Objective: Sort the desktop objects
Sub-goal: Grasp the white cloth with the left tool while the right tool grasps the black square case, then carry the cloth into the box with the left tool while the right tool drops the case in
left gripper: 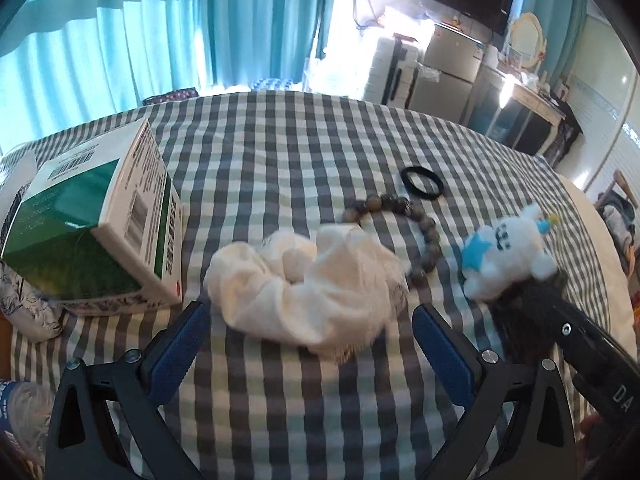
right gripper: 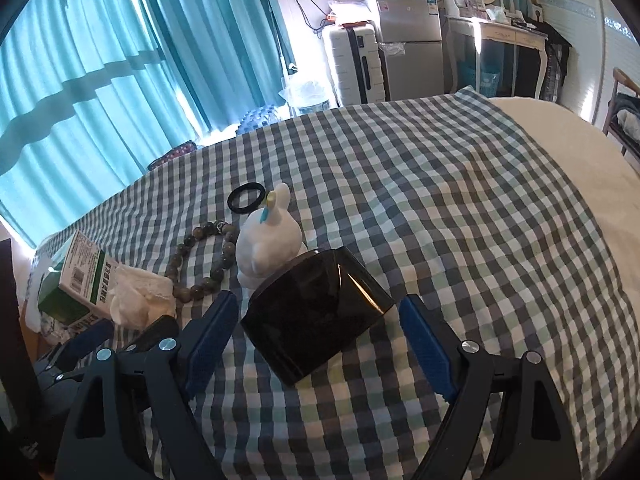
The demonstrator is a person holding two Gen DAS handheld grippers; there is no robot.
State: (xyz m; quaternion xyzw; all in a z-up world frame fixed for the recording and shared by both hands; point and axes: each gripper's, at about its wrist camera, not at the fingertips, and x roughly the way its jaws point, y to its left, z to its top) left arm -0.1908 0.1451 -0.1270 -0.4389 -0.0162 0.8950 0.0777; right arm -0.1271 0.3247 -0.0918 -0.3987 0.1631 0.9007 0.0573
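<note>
My left gripper (left gripper: 310,312) stands open just over the checked cloth (left gripper: 280,152), and a crumpled white rag (left gripper: 304,284) lies between and ahead of its blue pads. To its left a green and white carton (left gripper: 92,220) lies tilted. Behind the rag are a brown bead bracelet (left gripper: 400,208) and a black hair tie (left gripper: 422,182), with a white plush toy (left gripper: 504,252) to the right. My right gripper (right gripper: 318,304) is open and straddles a glossy black box (right gripper: 316,320) with narrow gaps at both pads. The plush toy (right gripper: 268,240) stands right behind that box.
A patterned cushion (left gripper: 28,312) sits under the carton at the left edge, and a plastic bottle (left gripper: 20,412) is at the near left. A cream blanket (right gripper: 580,168) covers the right side. A suitcase (right gripper: 352,64) and a fridge (right gripper: 412,44) stand beyond the far edge.
</note>
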